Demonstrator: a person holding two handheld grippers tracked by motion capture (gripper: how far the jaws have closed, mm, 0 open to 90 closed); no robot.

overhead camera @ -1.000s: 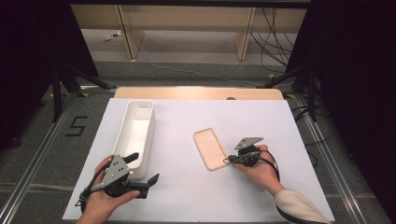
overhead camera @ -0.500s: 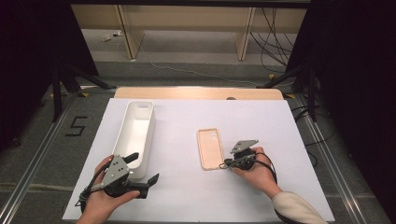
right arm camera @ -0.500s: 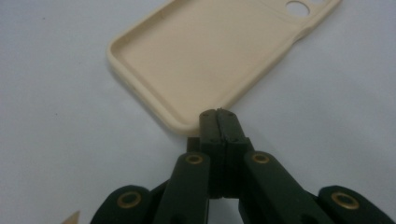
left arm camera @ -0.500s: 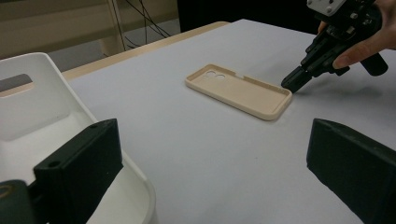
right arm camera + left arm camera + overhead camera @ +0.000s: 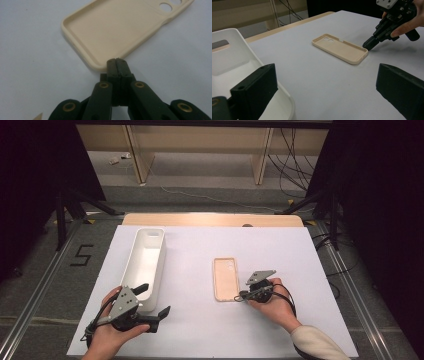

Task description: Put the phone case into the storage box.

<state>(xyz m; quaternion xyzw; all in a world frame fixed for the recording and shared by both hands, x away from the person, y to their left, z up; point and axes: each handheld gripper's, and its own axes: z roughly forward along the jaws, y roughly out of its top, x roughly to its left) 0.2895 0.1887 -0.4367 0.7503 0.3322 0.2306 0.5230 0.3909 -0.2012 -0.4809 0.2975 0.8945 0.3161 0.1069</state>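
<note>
Nearest, the left tool (image 5: 152, 307) has its jaws wide apart beside the near end of the white bin (image 5: 145, 265). Farther in, the right tool (image 5: 240, 296), jaws pressed together, touches the near corner of the phone case (image 5: 225, 277), which lies flat on the desk (image 5: 200, 245).

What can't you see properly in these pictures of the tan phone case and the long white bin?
- Underside of the tan rubbery phone case: it lies open side up in each view.
- Near end of the long white plastic bin: high view, the left gripper covers it.
- The case's near corner: right gripper view, the shut right gripper stands before it, so touching or not is unclear.
</note>
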